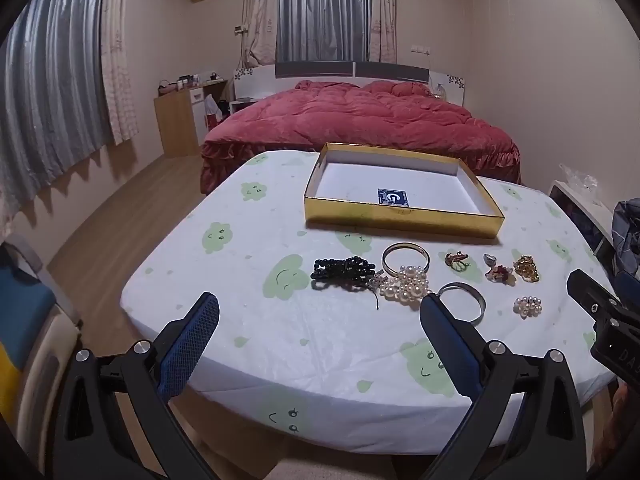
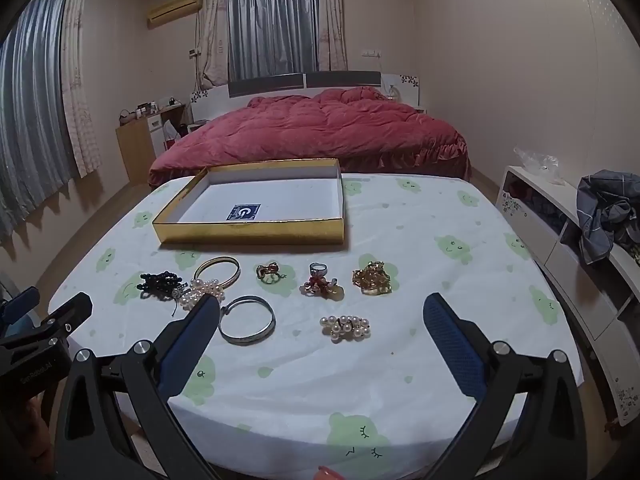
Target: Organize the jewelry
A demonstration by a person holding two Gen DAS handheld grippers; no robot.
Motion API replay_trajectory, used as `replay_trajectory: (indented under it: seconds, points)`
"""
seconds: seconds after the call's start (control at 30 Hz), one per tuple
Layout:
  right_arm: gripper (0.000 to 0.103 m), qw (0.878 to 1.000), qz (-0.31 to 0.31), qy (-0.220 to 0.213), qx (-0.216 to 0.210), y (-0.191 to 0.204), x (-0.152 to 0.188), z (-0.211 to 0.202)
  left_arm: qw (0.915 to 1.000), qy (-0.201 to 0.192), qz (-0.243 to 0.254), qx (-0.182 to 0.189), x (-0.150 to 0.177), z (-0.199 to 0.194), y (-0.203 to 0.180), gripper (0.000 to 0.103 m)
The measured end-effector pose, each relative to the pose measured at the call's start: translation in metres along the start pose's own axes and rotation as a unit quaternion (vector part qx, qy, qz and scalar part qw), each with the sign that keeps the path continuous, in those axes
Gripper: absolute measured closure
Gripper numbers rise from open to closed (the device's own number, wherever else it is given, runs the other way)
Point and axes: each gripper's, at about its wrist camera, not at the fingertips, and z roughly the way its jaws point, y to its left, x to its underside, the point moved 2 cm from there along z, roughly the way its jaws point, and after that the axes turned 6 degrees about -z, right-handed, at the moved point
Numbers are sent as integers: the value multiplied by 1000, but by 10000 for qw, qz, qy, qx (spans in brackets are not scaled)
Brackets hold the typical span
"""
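Note:
An open gold box with a white inside stands at the table's far side. In front of it lie a black bead bracelet, a gold bangle, a pearl cluster, a silver bangle, a small pearl piece, a gold chain heap and small rings. My left gripper and right gripper hover open and empty near the table's front edge.
The table has a white cloth with green cloud prints. A red-covered bed stands behind it. A white cabinet with a grey cloth on it stands to the right. A chair is at the left.

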Motion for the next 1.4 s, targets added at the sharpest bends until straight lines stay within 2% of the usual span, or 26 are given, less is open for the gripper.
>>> replay_trajectory:
  seconds: [0.13,1.4]
  points:
    - [103,10000,-21,-57,11,0,0,0,9999,37,146,9,-3,1,-2,5]
    - [103,10000,49,-22,-2,-3,-1,-1,9999,47,106,110,1,0,-2,5]
